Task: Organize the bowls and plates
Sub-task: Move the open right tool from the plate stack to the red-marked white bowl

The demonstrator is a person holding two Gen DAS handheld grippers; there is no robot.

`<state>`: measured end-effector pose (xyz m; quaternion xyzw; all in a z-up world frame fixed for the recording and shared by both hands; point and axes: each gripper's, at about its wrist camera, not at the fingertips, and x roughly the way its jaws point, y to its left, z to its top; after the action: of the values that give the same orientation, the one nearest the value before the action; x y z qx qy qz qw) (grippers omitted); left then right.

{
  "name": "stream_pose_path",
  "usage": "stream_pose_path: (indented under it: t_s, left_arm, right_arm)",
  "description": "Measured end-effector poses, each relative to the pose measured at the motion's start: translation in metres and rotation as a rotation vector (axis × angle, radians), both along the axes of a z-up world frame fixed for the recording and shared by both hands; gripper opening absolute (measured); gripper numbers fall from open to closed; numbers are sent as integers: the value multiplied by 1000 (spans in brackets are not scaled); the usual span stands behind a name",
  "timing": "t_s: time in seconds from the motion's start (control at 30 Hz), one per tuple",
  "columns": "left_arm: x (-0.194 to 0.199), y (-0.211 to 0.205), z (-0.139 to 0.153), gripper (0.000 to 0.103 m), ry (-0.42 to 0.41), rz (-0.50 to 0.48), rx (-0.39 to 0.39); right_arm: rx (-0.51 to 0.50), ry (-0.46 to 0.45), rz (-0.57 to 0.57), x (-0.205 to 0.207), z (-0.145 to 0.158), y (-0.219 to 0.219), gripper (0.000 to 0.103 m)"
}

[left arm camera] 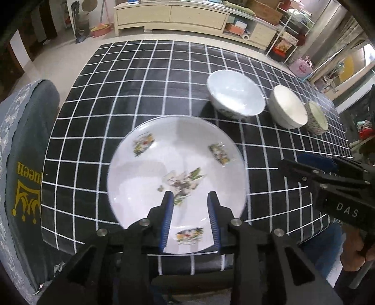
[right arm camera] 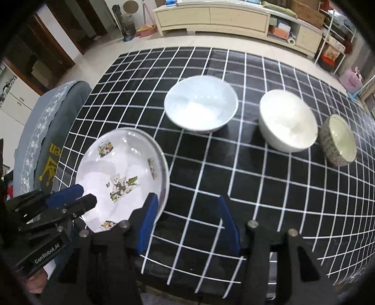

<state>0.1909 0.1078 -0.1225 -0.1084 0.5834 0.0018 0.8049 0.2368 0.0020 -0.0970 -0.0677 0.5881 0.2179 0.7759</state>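
A white plate (left arm camera: 164, 169) printed with bear pictures lies at the near left of the black checked tablecloth (left arm camera: 140, 82). In the right wrist view the plate (right arm camera: 117, 164) shows a second rim beneath it. My left gripper (left arm camera: 190, 206) hangs over its near part, jaws a little apart and pressing on nothing. Just right of the plate, my right gripper (right arm camera: 187, 211) stands open over bare cloth. Farther back sit a large pale bowl (right arm camera: 200, 103), a white bowl (right arm camera: 288, 119) and a small patterned bowl (right arm camera: 339, 138) in a row.
A grey chair cushion (left arm camera: 23, 164) with a gold crown stands against the table's left side. The near table edge runs just under both grippers. Beyond the table are the floor and a cream cabinet (left arm camera: 171, 16).
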Motion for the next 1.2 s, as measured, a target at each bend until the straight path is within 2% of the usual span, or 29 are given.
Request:
stream_pose_path:
  t_s: [0.2, 0.43, 0.57, 0.77, 1.0, 1.2]
  left_arm:
    - [14, -13, 14, 36, -12, -17, -9]
    - [36, -21, 36, 38, -27, -42, -5]
    - [53, -23, 46, 38, -21, -54, -16]
    - [80, -19, 54, 38, -14, -54, -37]
    - [116, -12, 47, 38, 1, -64, -53]
    - [141, -2, 24, 38, 55, -54, -109]
  right_arm:
    - [-1, -26, -4, 14, 14, -14, 58]
    - [26, -28, -37, 36, 31, -28, 58]
    - [82, 10, -61, 51, 41, -36, 58]
    - [95, -1, -67, 70, 52, -35, 58]
    - [79, 19, -56, 97, 43, -22, 58]
    - [137, 127, -88, 124, 18, -16, 57]
